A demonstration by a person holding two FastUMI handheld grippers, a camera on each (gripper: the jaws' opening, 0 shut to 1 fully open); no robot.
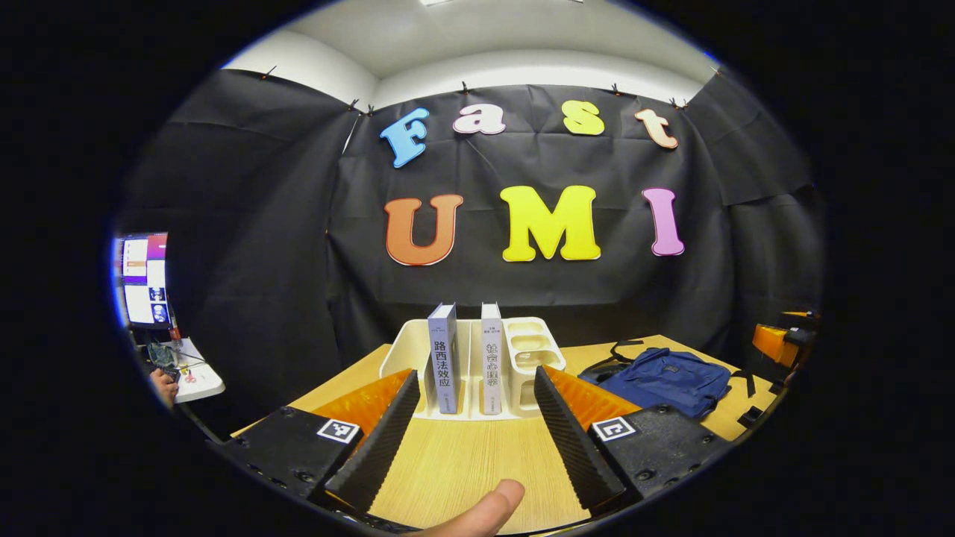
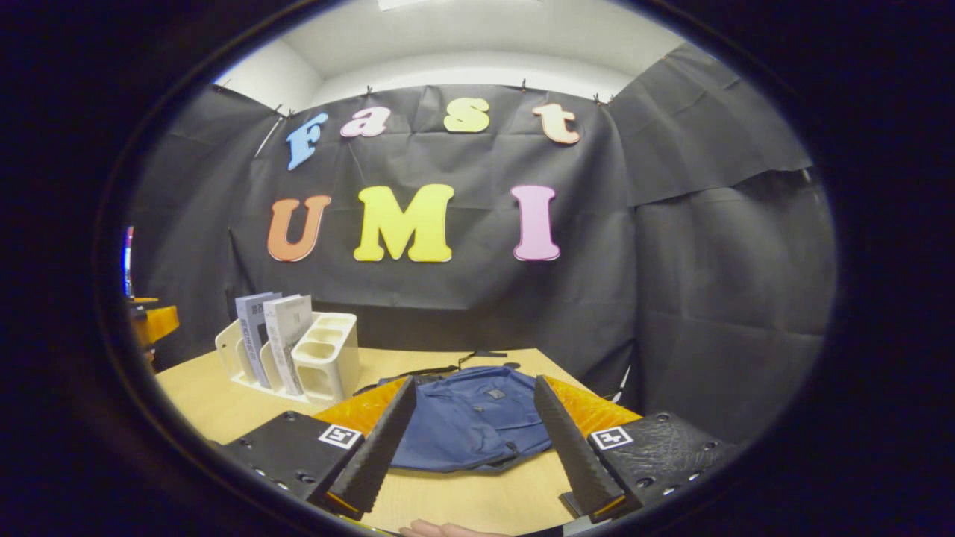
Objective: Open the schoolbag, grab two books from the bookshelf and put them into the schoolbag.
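Spreading wide under everything, light wooden table (image 1: 462,462), bare boards lying open between both grippers and the things. Lying flat near the table's right edge in the left gripper view, blue fabric schoolbag (image 2: 477,418), closed. Standing toward the far edge, white plastic bookshelf (image 1: 522,358), keeping two upright grey-spined books (image 1: 444,358) in separate slots, room showing between them. Hovering with fingers spread apart and gripping nothing, left gripper (image 1: 470,418) facing the bookshelf, right gripper (image 2: 474,429) facing the schoolbag.
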